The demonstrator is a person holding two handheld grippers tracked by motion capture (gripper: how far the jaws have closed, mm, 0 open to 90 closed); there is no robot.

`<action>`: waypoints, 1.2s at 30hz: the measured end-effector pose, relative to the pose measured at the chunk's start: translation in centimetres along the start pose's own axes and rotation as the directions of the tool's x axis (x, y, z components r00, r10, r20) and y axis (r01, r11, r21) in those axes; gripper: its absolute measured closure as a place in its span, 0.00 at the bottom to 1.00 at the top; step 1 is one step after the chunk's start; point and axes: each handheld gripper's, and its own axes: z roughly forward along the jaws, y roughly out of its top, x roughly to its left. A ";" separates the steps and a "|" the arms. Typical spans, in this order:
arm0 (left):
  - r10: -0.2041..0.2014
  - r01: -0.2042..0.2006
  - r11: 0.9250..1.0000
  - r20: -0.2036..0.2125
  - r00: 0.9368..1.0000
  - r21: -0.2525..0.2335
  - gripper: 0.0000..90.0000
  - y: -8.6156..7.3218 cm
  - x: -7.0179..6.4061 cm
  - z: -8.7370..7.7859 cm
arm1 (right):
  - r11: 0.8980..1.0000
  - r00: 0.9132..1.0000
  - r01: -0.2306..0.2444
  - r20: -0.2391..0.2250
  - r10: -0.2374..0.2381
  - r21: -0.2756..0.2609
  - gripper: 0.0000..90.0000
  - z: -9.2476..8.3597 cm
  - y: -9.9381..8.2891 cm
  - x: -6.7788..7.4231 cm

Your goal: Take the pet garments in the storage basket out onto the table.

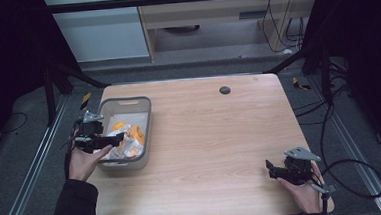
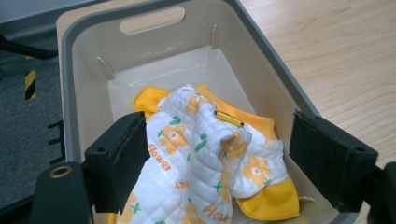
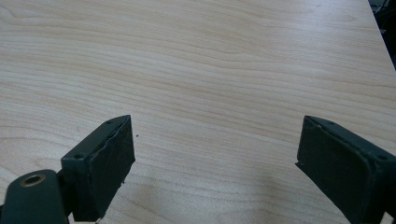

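Both grippers are open: the left gripper (image 2: 210, 172) straddles the flowered cloth (image 2: 196, 158) inside the bin (image 2: 275, 60) at nine o'clock, likely to grab it; the right gripper (image 3: 215, 158) idles over the table (image 3: 210, 60).

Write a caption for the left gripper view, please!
Open left gripper poised over flowery white-and-yellow socks inside a grey bin.

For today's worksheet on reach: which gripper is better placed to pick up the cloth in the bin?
Probably the left gripper: its open jaws sit on either side of the flowered cloth in the grey bin. The right gripper hovers open over bare table.
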 end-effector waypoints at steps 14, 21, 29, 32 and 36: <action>0.020 -0.020 0.993 -0.002 1.000 0.115 0.22 0.4 0.1 2.0 | 1.000 1.000 -0.012 -0.015 0.012 -0.002 0.12 0.0 -0.1 0.1; 0.052 -0.051 0.985 0.001 0.999 0.163 0.23 0.9 -0.6 3.2 | 1.000 1.000 -0.017 -0.024 0.017 0.001 0.12 0.0 -0.1 0.2; 0.043 -0.042 0.976 0.000 0.999 0.213 0.26 1.3 -0.5 4.3 | 1.000 1.000 -0.019 -0.024 0.019 0.002 0.12 0.0 -0.1 0.1; 0.047 -0.045 0.970 -0.006 0.999 0.240 0.26 1.3 -0.5 4.9 | 1.000 1.000 -0.019 -0.025 0.019 0.001 0.12 0.0 -0.1 0.1; 0.050 -0.045 0.967 -0.011 0.999 0.253 0.31 1.2 -0.3 5.3 | 1.000 0.999 -0.017 -0.028 0.017 0.001 0.12 0.0 0.0 0.1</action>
